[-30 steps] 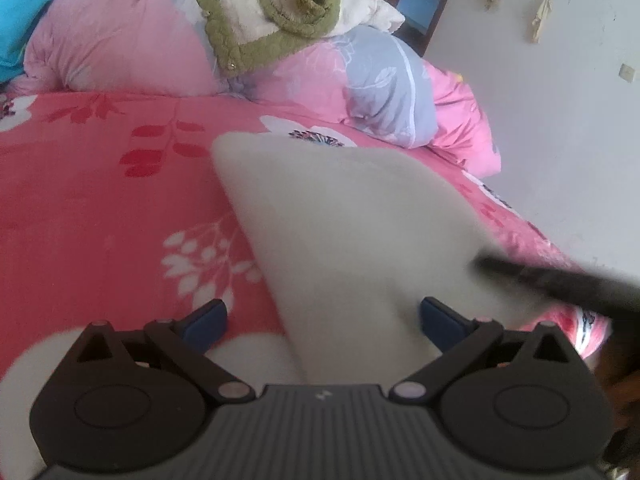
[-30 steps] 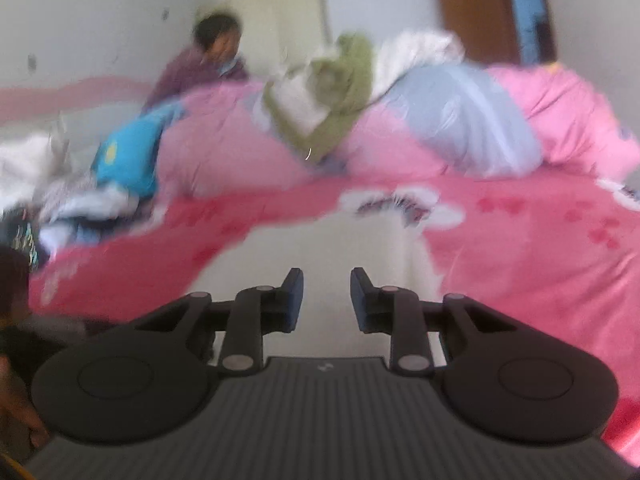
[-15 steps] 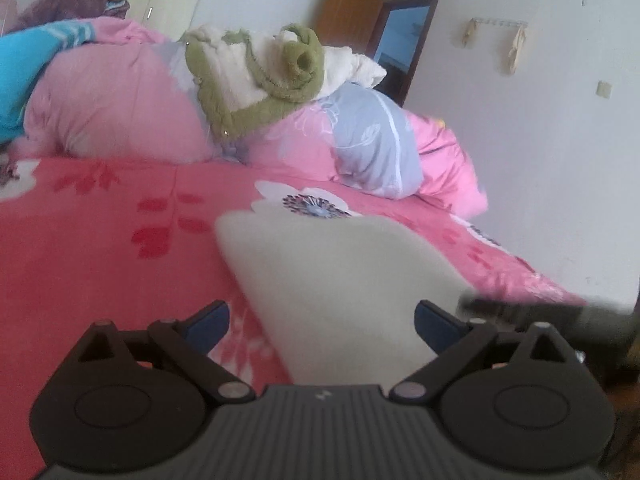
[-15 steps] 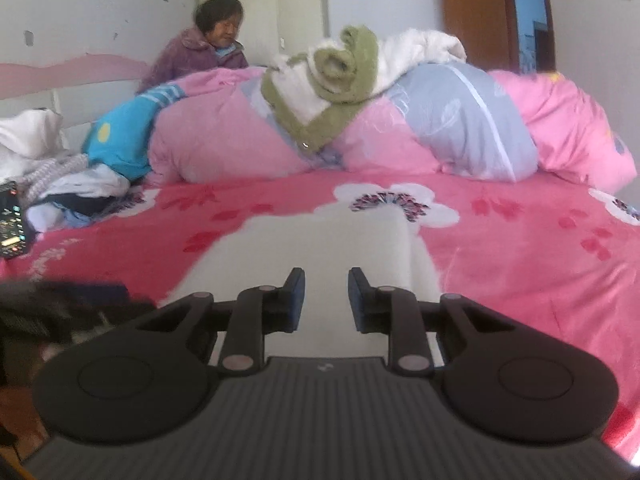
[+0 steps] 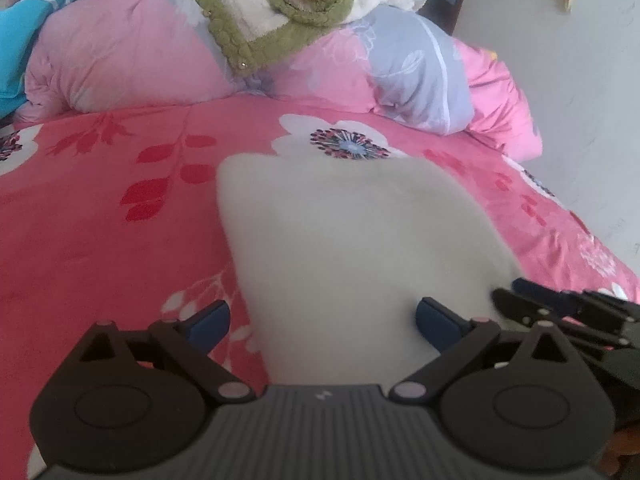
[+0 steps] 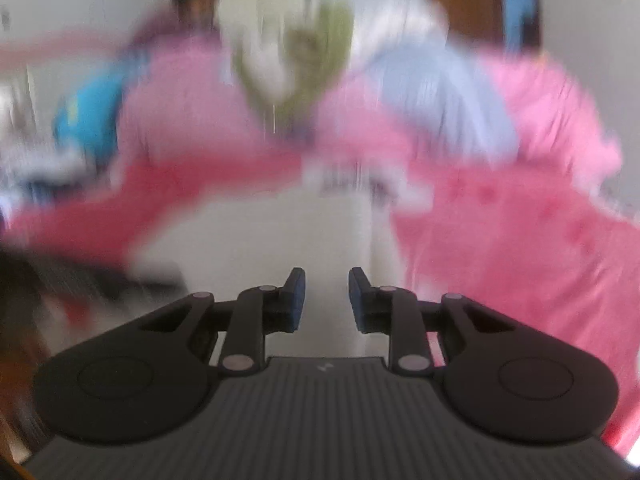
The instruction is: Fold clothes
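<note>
A folded cream-white garment (image 5: 340, 248) lies flat on the pink flowered bedspread (image 5: 100, 232). My left gripper (image 5: 324, 320) hangs over its near end, fingers wide open with nothing between them. The right gripper's black fingers (image 5: 560, 304) show at the garment's right edge in the left wrist view. In the blurred right wrist view the right gripper (image 6: 326, 300) sits over the same garment (image 6: 272, 236), its blue pads a narrow gap apart and empty.
A rolled pink and lilac duvet (image 5: 160, 52) lies across the far side of the bed, with a green and white robe (image 5: 280, 12) on top. A person (image 6: 192, 4) sits behind it. A white wall (image 5: 580, 80) runs along the right.
The left gripper has tipped down and moved in over the garment. The right wrist view has gone blurry from fast movement, and the right gripper's gap looks slightly wider.
</note>
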Demonstrator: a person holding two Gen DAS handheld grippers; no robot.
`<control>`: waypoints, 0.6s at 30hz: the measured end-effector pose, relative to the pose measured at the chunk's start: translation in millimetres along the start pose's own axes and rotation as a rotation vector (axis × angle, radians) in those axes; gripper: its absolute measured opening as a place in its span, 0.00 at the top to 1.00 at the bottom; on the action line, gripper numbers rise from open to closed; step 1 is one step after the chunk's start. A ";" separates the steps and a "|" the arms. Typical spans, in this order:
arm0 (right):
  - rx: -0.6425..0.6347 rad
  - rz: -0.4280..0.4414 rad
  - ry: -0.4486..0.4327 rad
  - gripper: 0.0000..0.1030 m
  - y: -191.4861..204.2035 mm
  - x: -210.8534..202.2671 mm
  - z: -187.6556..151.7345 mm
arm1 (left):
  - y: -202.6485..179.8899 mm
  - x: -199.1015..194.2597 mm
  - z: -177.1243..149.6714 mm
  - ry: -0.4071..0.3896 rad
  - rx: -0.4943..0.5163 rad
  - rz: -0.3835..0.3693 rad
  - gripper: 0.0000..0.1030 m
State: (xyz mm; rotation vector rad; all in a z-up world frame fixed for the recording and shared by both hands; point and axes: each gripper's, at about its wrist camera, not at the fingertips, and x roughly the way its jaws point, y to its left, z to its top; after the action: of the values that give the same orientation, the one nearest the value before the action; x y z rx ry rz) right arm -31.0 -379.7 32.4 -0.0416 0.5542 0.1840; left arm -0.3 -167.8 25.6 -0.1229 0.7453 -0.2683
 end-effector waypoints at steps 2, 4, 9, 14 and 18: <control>-0.004 0.001 0.005 0.77 -0.5 -2.2 6.7 | -2.2 -2.0 -0.3 -0.007 0.008 0.015 0.02; 0.035 0.018 -0.045 0.77 -2.4 -12.7 21.4 | -2.7 -1.8 0.5 -0.005 0.008 0.019 0.02; 0.026 0.051 -0.137 0.77 -3.7 -3.5 34.7 | -4.9 -4.6 1.6 -0.015 0.012 0.031 0.03; 0.012 0.063 -0.033 0.78 -10.9 40.0 10.2 | -9.4 -14.6 11.4 -0.081 0.031 0.031 0.04; 0.045 0.080 -0.020 0.78 -17.0 40.2 13.6 | -14.3 -9.3 16.9 -0.074 0.047 0.044 0.05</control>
State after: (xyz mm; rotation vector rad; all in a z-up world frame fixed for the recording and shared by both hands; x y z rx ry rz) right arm 12.6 -388.7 22.6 0.0261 0.5401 0.2496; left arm 1.9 -178.6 46.8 -0.0713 0.6669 -0.2381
